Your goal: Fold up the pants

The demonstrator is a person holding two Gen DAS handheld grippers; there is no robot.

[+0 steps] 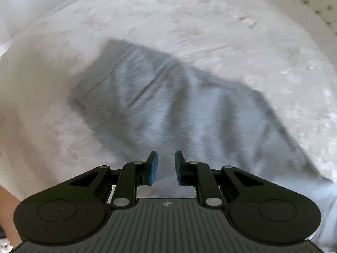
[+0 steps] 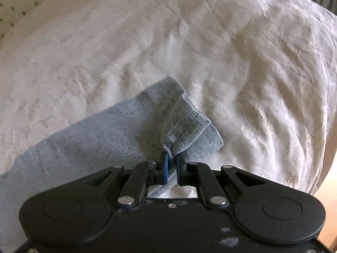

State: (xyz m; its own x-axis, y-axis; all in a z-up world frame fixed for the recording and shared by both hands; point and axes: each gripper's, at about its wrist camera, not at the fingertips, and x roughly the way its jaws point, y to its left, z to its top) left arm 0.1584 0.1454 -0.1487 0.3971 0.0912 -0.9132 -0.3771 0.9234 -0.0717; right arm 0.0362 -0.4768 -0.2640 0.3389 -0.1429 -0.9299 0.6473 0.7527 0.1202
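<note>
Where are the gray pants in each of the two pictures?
Left wrist view: the gray pants spread across the middle, beyond the left gripper.
Right wrist view: the pants lie lower left, one corner pinched in the right gripper.
Shared landmark: the white bedspread beneath.

Rumpled white bedspread [image 2: 242,52]; dotted cream fabric [image 1: 316,2].

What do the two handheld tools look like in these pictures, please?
Both are matt black. The left tool has two jointed link arms with silver rivets, blue pads, round side housings and a ribbed grey deck bearing a small cross mark. The right tool matches, though its black deck shows pale scuffs.
</note>
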